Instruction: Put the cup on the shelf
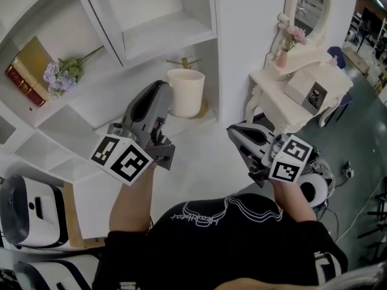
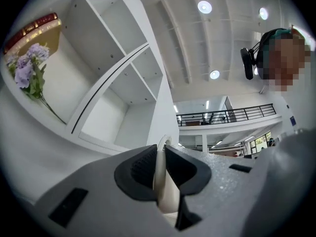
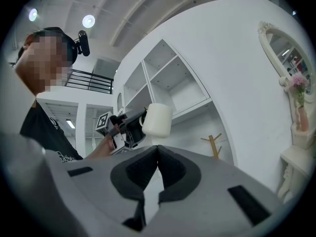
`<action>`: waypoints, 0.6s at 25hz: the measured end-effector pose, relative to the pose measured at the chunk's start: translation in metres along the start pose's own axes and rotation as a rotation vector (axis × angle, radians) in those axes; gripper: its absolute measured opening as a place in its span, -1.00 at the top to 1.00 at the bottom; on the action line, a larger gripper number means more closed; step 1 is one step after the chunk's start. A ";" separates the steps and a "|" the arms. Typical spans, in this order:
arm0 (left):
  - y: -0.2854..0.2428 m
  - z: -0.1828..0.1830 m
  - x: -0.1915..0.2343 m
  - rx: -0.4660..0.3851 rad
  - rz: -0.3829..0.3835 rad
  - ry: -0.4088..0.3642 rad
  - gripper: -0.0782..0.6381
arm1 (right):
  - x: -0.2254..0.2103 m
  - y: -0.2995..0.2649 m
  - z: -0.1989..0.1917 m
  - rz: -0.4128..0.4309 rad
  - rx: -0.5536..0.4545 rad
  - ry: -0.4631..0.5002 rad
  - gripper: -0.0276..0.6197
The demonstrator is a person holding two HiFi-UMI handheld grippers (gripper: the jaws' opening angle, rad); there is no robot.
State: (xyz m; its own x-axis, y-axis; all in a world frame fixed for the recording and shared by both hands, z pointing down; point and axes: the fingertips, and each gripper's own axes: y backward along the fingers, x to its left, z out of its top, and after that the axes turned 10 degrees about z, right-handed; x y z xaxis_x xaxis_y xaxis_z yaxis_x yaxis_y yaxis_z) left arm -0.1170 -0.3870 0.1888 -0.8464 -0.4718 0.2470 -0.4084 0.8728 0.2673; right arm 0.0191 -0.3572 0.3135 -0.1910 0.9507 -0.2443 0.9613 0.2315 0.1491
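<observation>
1. Pinches cup [image 1: 185, 92] by its handle in left gripper [image 1: 164, 99], aloft before the shelf [image 1: 158, 38].
2. Keeps right gripper [image 3: 157, 153] pressed together, empty.
3. Risks the cup pivoting on that thin handle and clipping the shelf edge or wooden peg stand [image 1: 183, 62].

No word or number can be read for certain. Bottom centre of the head view, the black shirt [image 1: 242, 237] bears a white script line, upside down and too thin to make out. The cube [image 1: 121, 156] on the left tongs [image 1: 167, 96], at centre left, and the cube [image 1: 291, 159] on the right tongs [image 1: 232, 131], at centre right, show black-and-white square code patterns, not letters. At upper right, a box [image 1: 309, 89] has a dark label, too small to read.
</observation>
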 end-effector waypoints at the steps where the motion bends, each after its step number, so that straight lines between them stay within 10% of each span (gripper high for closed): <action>1: -0.007 0.006 -0.001 -0.012 0.000 -0.017 0.64 | -0.004 0.001 0.003 0.007 -0.003 0.006 0.90; 15: -0.084 0.075 0.007 -0.149 0.042 -0.129 0.64 | -0.036 0.001 0.012 0.080 -0.001 0.016 0.90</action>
State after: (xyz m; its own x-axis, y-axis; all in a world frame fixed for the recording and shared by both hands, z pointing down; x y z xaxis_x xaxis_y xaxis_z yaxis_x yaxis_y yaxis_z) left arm -0.1145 -0.4537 0.0980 -0.9023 -0.4069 0.1422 -0.3246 0.8586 0.3969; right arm 0.0296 -0.3939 0.3110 -0.1169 0.9693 -0.2161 0.9735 0.1549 0.1681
